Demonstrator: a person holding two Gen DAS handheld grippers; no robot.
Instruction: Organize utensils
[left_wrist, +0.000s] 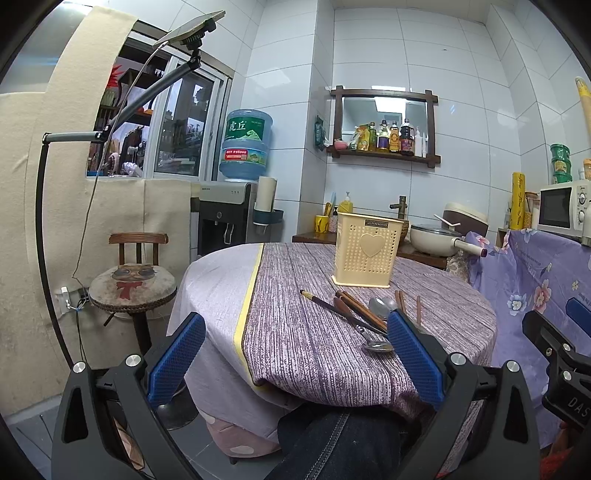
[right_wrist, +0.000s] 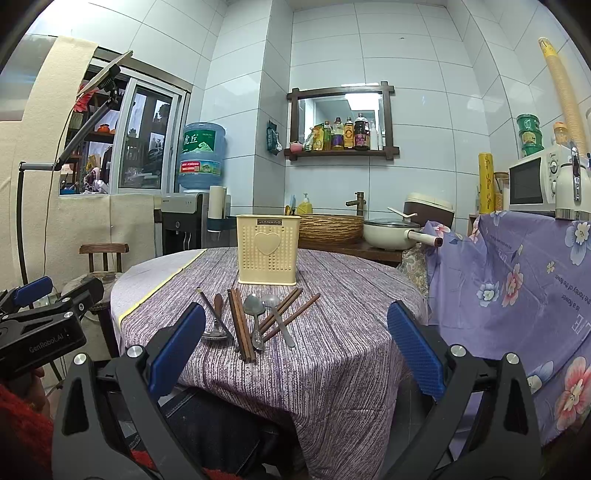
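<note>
A cream perforated utensil holder (right_wrist: 267, 251) with a heart on its front stands upright on the round table; it also shows in the left wrist view as the holder (left_wrist: 366, 251). In front of it lies a loose pile: brown chopsticks (right_wrist: 242, 325), metal spoons (right_wrist: 255, 314) and a wooden-handled spoon (right_wrist: 216, 321). In the left view the chopsticks (left_wrist: 360, 308) and a spoon (left_wrist: 376, 346) lie beside my right finger. My left gripper (left_wrist: 295, 354) is open, short of the table edge. My right gripper (right_wrist: 295, 347) is open, nothing between its fingers, the pile just beyond them.
A purple striped cloth (right_wrist: 332, 354) covers the table. A stool (left_wrist: 133, 284) stands to the left, a floral-draped counter (right_wrist: 517, 273) to the right. Behind the table are a basket sink (right_wrist: 330, 225), a pan (right_wrist: 391, 232) and a water dispenser (left_wrist: 225, 218). A person's denim leg (left_wrist: 351, 443) is below.
</note>
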